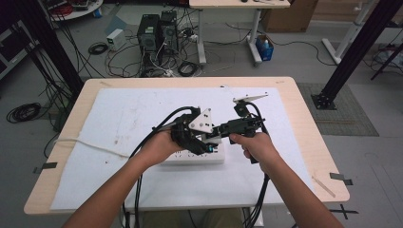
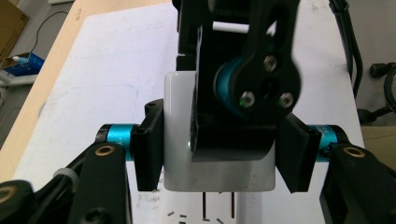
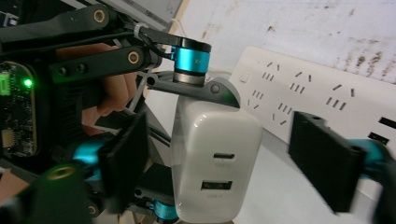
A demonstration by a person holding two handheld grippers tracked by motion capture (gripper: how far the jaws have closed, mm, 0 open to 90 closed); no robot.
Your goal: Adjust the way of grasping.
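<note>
In the left gripper view, the left gripper [image 2: 219,154] is clenched on the white USB charger [image 2: 180,140]: one black pad [image 2: 150,151] presses the charger's left side and the other its right side, at 9 and 3 o'clock around the body. Two metal prongs [image 2: 218,205] project from the charger's lower face toward the slotted white power strip [image 2: 187,217] directly beneath; whether the prong tips have entered a socket cannot be told. The right gripper's head crosses over the top of the charger at 12 o'clock. In the right gripper view, the right gripper [image 3: 229,163] is released: its two black pads [image 3: 322,158] stand well apart on either side of the charger [image 3: 215,163], touching neither face, and the two USB ports face the camera. The power strip [image 3: 317,93] lies beyond, at 1 o'clock. In the high view, both grippers meet over the power strip [image 1: 195,156] on the white mat [image 1: 123,118] at table centre. Judged step: the charger is being aligned for insertion into, or lifted out of, the strip. The next move calls for keeping the prongs square to the slots and driving straight along the prong axis, with the right gripper either closing to steady the body or clearing away.
</note>
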